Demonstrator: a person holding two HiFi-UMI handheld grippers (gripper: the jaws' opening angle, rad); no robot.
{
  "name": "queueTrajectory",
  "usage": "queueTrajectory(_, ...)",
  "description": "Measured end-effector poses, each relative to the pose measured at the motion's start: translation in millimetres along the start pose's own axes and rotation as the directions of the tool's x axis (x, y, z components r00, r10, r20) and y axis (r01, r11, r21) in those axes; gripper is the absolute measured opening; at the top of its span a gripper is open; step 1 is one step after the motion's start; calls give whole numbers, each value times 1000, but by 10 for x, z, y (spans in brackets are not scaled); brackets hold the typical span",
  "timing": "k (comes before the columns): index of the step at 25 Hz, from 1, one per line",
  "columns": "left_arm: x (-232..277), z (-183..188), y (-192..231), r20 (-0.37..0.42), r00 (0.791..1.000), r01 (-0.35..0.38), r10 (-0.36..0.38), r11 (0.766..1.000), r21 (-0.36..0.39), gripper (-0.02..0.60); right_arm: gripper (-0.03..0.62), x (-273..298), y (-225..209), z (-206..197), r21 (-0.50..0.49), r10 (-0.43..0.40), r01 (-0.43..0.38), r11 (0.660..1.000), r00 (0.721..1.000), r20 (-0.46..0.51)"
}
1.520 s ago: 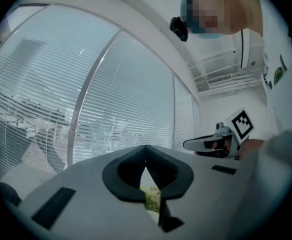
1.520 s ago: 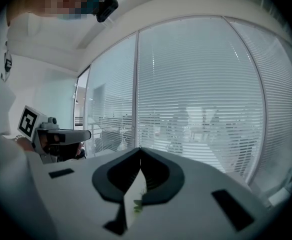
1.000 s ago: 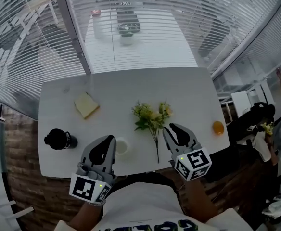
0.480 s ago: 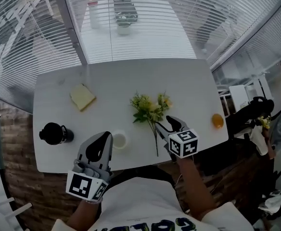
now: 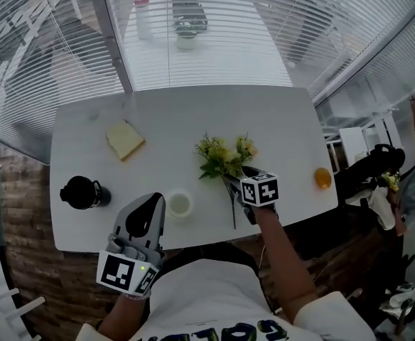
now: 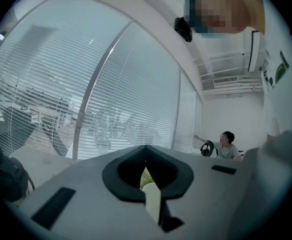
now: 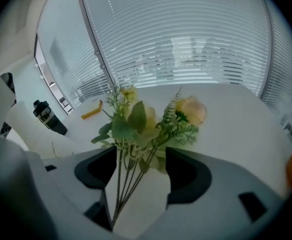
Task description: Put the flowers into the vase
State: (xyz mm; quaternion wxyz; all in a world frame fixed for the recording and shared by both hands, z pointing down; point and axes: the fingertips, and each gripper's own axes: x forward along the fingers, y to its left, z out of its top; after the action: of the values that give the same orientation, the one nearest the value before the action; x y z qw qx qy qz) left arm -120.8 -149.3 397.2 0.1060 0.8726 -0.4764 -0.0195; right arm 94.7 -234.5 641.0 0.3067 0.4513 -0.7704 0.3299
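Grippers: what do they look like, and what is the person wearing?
The left gripper and right gripper are light grey with black jaw linings; each carries a cube of black-and-white square markers. The person wears a white short-sleeved top.

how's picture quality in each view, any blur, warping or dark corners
Head view: sharp, evenly daylit, fisheye bows the table edges and blinds. Left gripper view: black corners, the close left tongs look soft. Right gripper view: black corners, flowers fairly sharp.

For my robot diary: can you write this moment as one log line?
right gripper: jaws just been opening, open around flowers | left gripper: shut, empty | flowers: lying on table | vase: empty
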Motion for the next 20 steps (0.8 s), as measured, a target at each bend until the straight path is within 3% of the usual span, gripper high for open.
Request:
queueTrajectory(9,-54,-43,21,-6,1000,-9,9,1000,-14,12,306,254,-9,-61,68,71,-65,996,993,-95)
queueTrajectory(20,-54,-59,43,-7,1000,-10,10,1000,-9,12,161,366,61,-111,105,150,-139,985,983,-104)
